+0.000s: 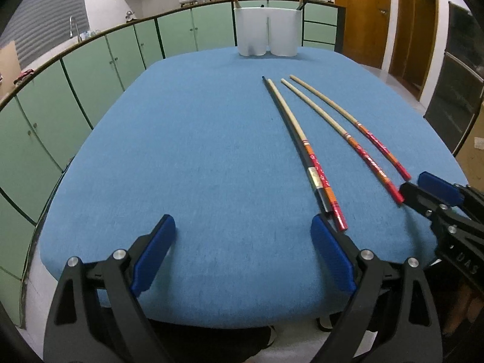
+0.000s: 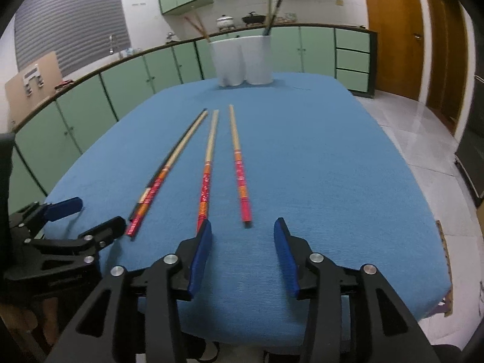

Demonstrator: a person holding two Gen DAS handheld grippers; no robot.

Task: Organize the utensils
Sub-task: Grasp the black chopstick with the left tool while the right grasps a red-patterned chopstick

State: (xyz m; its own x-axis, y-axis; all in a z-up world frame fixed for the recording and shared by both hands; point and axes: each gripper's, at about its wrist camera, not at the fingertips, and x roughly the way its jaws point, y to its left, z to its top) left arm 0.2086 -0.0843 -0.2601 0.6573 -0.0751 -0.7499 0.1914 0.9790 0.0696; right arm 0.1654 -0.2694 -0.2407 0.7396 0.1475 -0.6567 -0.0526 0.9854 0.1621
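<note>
Several long chopsticks lie on the blue table (image 1: 196, 151): a black one (image 1: 290, 127) pressed against a red-handled one (image 1: 302, 139), then two more red-handled ones (image 1: 341, 130) (image 1: 360, 125). In the right wrist view they are the pair (image 2: 169, 166), the middle one (image 2: 207, 169) and the right one (image 2: 240, 169). A white two-compartment holder (image 1: 268, 31) (image 2: 243, 60) stands at the far edge with chopsticks in it. My left gripper (image 1: 243, 230) is open and empty, left of the pair. My right gripper (image 2: 242, 233) is open, its jaws on either side of the right chopstick's near end.
Green cabinets (image 1: 99, 60) curve along the left and back behind the table. Wooden doors (image 2: 393, 30) stand at the right. The table's near edge (image 1: 211, 317) is just below both grippers.
</note>
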